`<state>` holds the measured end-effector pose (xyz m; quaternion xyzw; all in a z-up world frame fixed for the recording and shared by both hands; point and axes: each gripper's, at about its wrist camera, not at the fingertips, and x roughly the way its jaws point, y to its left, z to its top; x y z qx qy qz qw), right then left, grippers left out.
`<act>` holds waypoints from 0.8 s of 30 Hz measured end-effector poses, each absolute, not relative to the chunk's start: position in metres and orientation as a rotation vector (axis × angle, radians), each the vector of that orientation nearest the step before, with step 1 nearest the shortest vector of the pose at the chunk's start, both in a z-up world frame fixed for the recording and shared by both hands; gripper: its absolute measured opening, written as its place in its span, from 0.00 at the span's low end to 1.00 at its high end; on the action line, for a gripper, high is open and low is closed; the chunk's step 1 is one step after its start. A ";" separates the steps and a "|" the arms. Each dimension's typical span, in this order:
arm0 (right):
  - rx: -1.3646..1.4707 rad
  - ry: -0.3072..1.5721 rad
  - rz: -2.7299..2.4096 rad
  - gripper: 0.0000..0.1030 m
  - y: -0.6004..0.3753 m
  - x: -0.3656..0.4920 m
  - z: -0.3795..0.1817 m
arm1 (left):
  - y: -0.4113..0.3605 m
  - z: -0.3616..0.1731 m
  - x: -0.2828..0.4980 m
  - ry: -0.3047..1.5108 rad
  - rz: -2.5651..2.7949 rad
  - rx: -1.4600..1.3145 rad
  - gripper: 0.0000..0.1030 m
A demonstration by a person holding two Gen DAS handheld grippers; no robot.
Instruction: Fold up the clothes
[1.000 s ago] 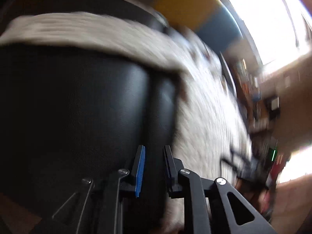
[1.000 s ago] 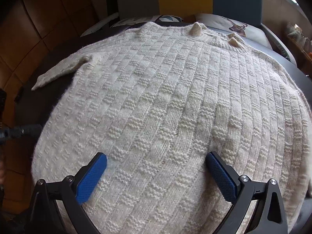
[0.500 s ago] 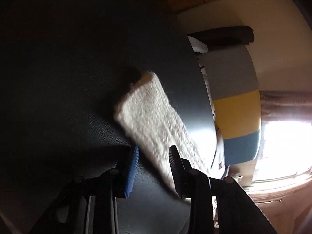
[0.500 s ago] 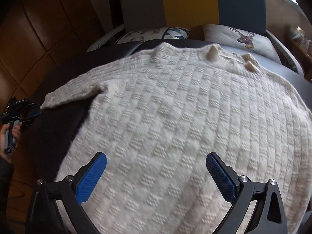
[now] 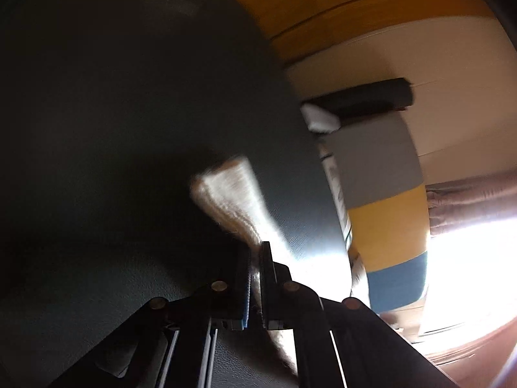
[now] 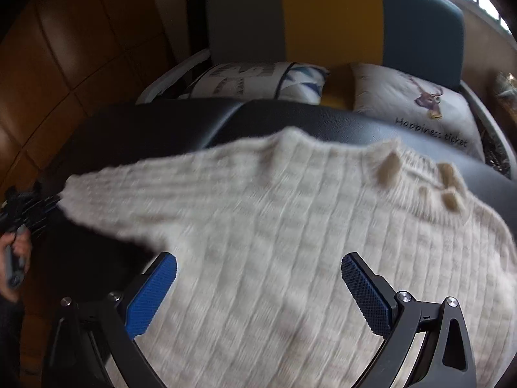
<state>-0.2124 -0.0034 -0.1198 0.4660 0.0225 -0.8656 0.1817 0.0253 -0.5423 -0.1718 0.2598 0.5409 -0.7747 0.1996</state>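
Sweater spread on the black bench, one sleeve pinched

The cream sweater [image 6: 290, 242] lies flat, body unfolded, before the striped chair [image 6: 332, 16]. The left gripper [image 5: 255, 258] is clamped on the sleeve [image 5: 232, 190]; the right gripper [image 6: 258, 278] hovers wide apart over the body. Most folding appears left.

Left tongs [image 5: 255, 278] pinched nearly closed on the cream sweater sleeve [image 5: 232, 194], fingers [image 5: 266, 258] clamping the knit between them. Right tongs [image 6: 258, 291] spread wide, blue pads [image 6: 152, 294] hovering over the sweater body, gripping nothing. Person's hand [image 6: 16, 252] at far left holds the left tool's handle.
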 end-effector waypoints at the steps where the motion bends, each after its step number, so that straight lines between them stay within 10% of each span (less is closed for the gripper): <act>1: 1.326 0.065 -2.472 1.00 -0.002 -0.224 -0.120 | -0.543 -0.173 0.026 1.470 -2.161 0.746 0.04; 24: 1.415 0.090 -2.517 1.00 -0.010 -0.276 -0.152 | -0.508 -0.120 0.064 1.101 -2.142 0.658 0.14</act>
